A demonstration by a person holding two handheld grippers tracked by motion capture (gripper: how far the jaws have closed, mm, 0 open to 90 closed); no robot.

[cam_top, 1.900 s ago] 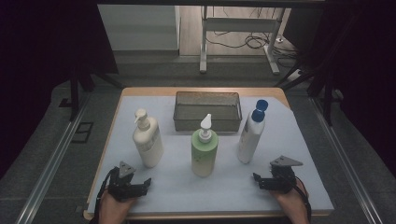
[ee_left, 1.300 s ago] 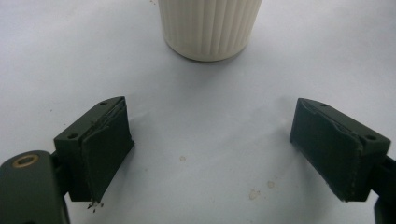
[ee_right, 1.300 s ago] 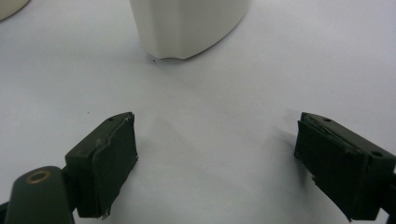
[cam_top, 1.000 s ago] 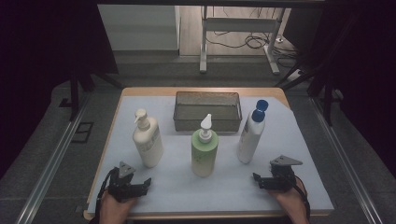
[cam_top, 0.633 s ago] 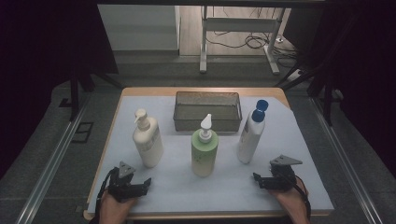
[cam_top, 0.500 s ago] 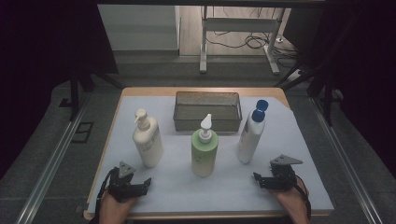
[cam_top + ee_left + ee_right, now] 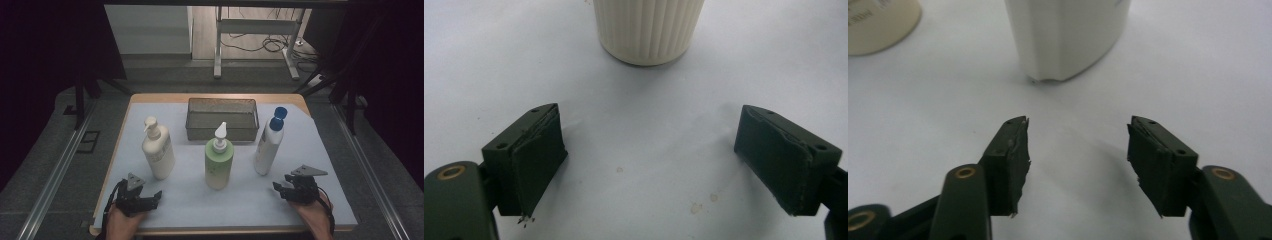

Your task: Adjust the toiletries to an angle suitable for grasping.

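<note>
Three bottles stand in a row on the white mat: a cream pump bottle [image 7: 157, 149] at the left, a green pump bottle [image 7: 218, 160] in the middle, and a white bottle with a blue cap [image 7: 268, 142] at the right. My left gripper [image 7: 150, 199] rests near the front edge, below the cream bottle [image 7: 647, 30], its jaws wide open with nothing between them [image 7: 651, 165]. My right gripper [image 7: 278, 188] lies at the front right, just below the white bottle [image 7: 1068, 35], and is open and empty [image 7: 1078, 160].
A dark wire-mesh basket [image 7: 221, 118] stands at the back of the table behind the bottles. The base of the green bottle [image 7: 878, 25] shows at the upper left of the right gripper view. Table edges [image 7: 115, 165] drop to grey floor.
</note>
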